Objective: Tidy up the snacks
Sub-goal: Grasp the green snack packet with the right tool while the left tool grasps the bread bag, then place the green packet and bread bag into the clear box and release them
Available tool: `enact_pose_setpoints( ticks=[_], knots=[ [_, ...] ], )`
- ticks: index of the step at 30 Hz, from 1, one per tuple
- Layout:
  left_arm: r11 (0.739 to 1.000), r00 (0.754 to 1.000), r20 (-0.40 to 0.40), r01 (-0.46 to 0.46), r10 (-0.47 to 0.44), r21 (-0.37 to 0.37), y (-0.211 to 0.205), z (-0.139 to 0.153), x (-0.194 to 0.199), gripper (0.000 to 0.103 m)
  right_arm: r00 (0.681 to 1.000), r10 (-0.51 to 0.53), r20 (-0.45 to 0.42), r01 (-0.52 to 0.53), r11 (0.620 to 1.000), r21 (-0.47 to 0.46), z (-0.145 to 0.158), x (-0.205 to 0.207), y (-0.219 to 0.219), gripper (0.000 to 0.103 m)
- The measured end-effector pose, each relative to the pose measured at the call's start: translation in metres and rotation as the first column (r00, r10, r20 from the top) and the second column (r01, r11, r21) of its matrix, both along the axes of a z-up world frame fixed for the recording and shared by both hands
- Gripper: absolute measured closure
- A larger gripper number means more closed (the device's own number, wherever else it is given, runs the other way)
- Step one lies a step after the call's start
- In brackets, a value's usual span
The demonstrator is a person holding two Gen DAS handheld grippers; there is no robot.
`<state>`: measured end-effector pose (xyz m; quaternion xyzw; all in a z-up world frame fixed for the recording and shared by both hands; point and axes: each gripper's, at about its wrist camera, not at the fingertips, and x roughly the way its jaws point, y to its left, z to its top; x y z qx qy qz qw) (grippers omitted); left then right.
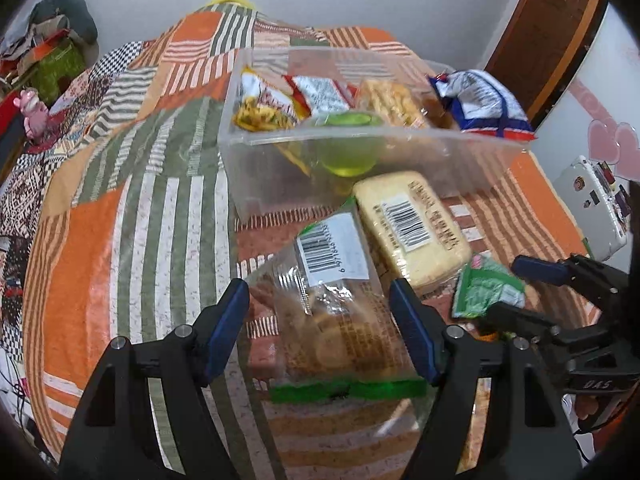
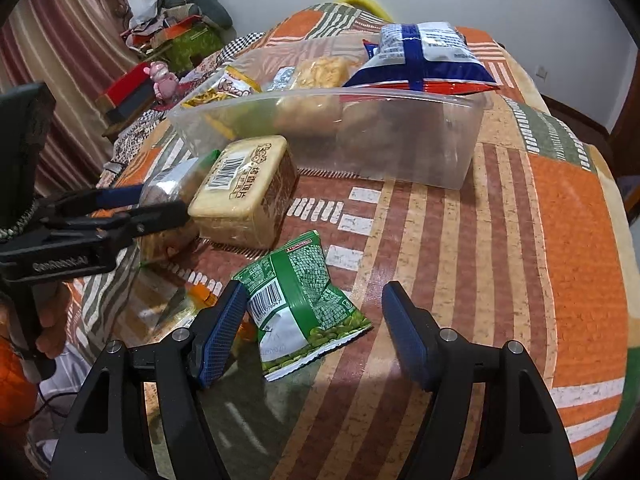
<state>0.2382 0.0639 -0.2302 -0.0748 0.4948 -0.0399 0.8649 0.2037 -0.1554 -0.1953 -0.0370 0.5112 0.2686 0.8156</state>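
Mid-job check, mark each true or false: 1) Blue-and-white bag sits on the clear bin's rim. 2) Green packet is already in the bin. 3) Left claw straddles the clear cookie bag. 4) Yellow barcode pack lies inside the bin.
1) True: the blue-and-white bag rests on the clear bin rim.
2) False: the green packet lies on the cloth, between the right claw fingers.
3) True: the left claw straddles the cookie bag.
4) False: the yellow pack lies outside, before the bin.

In the left wrist view, the clear biscuit bag [image 1: 332,320] blurs at its lower end, its print unreadable. The clear bin [image 1: 372,148] wall hazes the green cup [image 1: 348,156] behind it. At three o'clock, the frame edge cuts the white case [image 1: 596,204]. In the right wrist view, the left gripper [image 2: 160,204] hides part of that bag.
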Motion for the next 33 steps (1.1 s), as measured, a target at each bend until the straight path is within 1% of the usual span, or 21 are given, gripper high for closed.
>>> enact_pose_setpoints(
  ticks=[3,6,8,10,11,13,14,17,22,28,33],
  knots=[
    [1.0,1.0,-0.016,-0.011,0.011,0.004,0.001,-0.008,0.002,0.031,1.0,-0.012,0.008,0.012,1.0,-0.001,0.0,0.0,-0.003,0.04],
    [1.0,0.999,-0.042,-0.014,0.014,-0.009,0.002,-0.018,0.006,0.031,1.0,-0.009,0.009,0.009,1.0,0.002,0.0,0.001,-0.005,0.044],
    [1.0,0.999,-0.044,-0.022,0.021,-0.007,0.002,-0.022,0.008,0.031,1.0,0.005,0.003,-0.005,1.0,0.008,-0.001,0.0,-0.005,0.051],
    [1.0,0.999,-0.04,-0.022,0.022,-0.007,0.001,-0.025,0.009,0.033,1.0,0.011,0.005,-0.011,1.0,0.008,-0.001,-0.002,-0.002,0.053],
    [1.0,0.999,-0.036,-0.022,0.022,-0.013,0.001,-0.025,0.009,0.037,1.0,0.016,0.006,-0.016,1.0,0.007,-0.001,-0.003,0.0,0.058],
    [1.0,0.999,-0.03,-0.024,0.024,-0.008,0.001,-0.025,0.008,0.044,1.0,0.029,-0.002,-0.029,0.999,0.023,-0.002,-0.004,0.0,0.064],
    [1.0,0.999,-0.024,-0.022,0.022,-0.006,0.001,-0.024,0.006,0.051,1.0,0.027,-0.005,-0.027,0.999,0.033,-0.002,-0.005,0.0,0.065],
    [1.0,1.0,-0.012,-0.013,0.013,-0.009,0.005,-0.019,0.002,0.056,1.0,0.02,0.0,-0.02,0.999,0.044,-0.002,-0.008,-0.001,0.068],
    [1.0,1.0,0.029,-0.012,0.012,0.006,0.008,-0.003,-0.011,0.056,1.0,0.001,0.016,-0.002,0.999,0.046,0.002,-0.008,-0.004,0.073],
    [1.0,0.996,0.09,-0.015,0.015,0.002,0.009,0.023,-0.022,0.057,0.998,-0.013,0.06,0.01,0.999,0.051,0.016,-0.007,-0.01,0.074],
    [1.0,0.99,0.138,-0.001,0.001,-0.001,0.006,0.043,-0.02,0.056,0.994,-0.024,0.108,0.017,0.998,0.066,0.033,-0.003,-0.014,0.074]
  ],
)
